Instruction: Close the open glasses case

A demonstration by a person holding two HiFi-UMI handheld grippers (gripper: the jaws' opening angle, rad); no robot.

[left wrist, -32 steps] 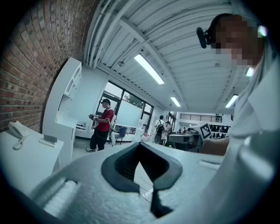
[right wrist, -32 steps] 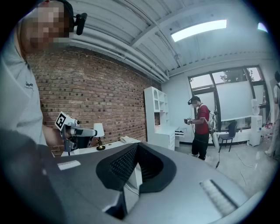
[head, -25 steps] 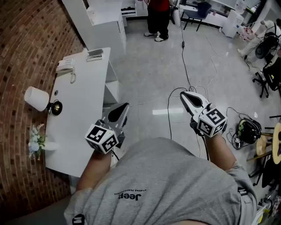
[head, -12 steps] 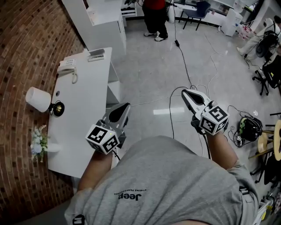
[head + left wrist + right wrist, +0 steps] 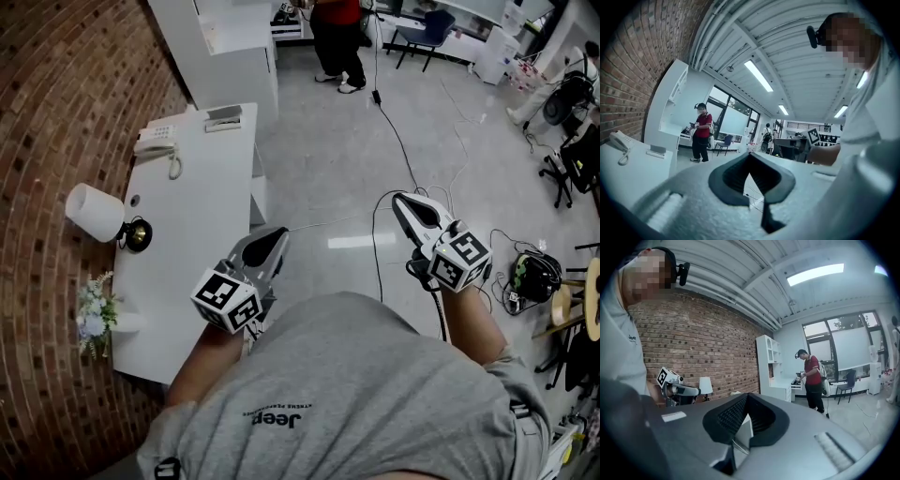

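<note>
The glasses case (image 5: 223, 116) appeared to be the small grey object at the far end of the white desk (image 5: 197, 216), just right of a white telephone (image 5: 157, 143); it was too small to tell how its lid stood. Nearer along the desk's left edge, against the brick wall (image 5: 56, 103), stood a white-shaded lamp (image 5: 94, 211) with a small round dark object (image 5: 138, 234) just beside it, and nearer again a bunch of pale flowers (image 5: 94, 314). The left gripper (image 5: 272, 234) hung over the desk's near right edge, well apart from the case, its jaws together with nothing between them. The right gripper (image 5: 401, 199) was held over the grey floor (image 5: 319, 169) to the right of the desk, its jaws likewise together and empty. Both pointed away from the person in the grey shirt (image 5: 347, 394) who held them. A black cable (image 5: 394, 131) trailed across the floor, and a person in a red top (image 5: 337, 37) stood at the far side by a white cabinet (image 5: 234, 37).
</note>
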